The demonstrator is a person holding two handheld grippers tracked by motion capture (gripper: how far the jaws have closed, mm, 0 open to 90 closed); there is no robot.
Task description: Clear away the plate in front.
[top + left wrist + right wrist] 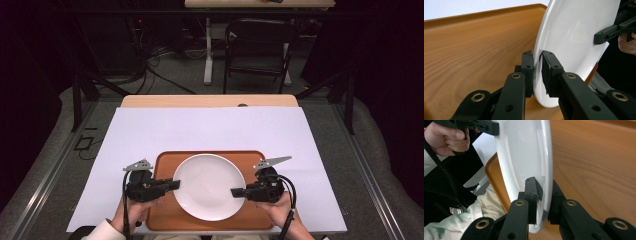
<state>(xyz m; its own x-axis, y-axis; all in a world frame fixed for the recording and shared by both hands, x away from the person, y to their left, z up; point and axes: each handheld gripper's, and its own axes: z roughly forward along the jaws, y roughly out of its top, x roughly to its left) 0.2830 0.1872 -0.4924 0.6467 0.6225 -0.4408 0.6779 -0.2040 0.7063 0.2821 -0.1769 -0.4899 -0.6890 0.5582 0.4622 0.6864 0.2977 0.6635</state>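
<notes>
A round white plate [209,186] lay over a wooden tray [165,220] at the middle of the desk's [210,127] near edge, on the white sheet that covered most of the desk. The plate faced up, its hollow side toward the high camera; being round, it had no long axis of its own. The tray's long axis ran along the near edge, left to right, and the plate sat about midway along it, its near rim close to the tray's near edge.

The left hand-held gripper [176,184] pointed right, level with the desk, and was clenched on the plate's left rim. In the left gripper view its jaws stood one on each face of the rim [537,75], the pads pressed against the white surface, with the tray's wood grain behind. The right hand-held gripper [234,192] pointed left and gripped the opposite rim in the same way; the right gripper view showed the rim [544,202] pinched between its two jaws. The two grippers faced each other across the plate, roughly along the tray's long axis.

Whether the plate rested on the tray or was held just clear of it could not be told. A hand [132,212] held the left gripper at the tray's near left corner, and the other hand [281,210] held the right gripper at the near right corner.
</notes>
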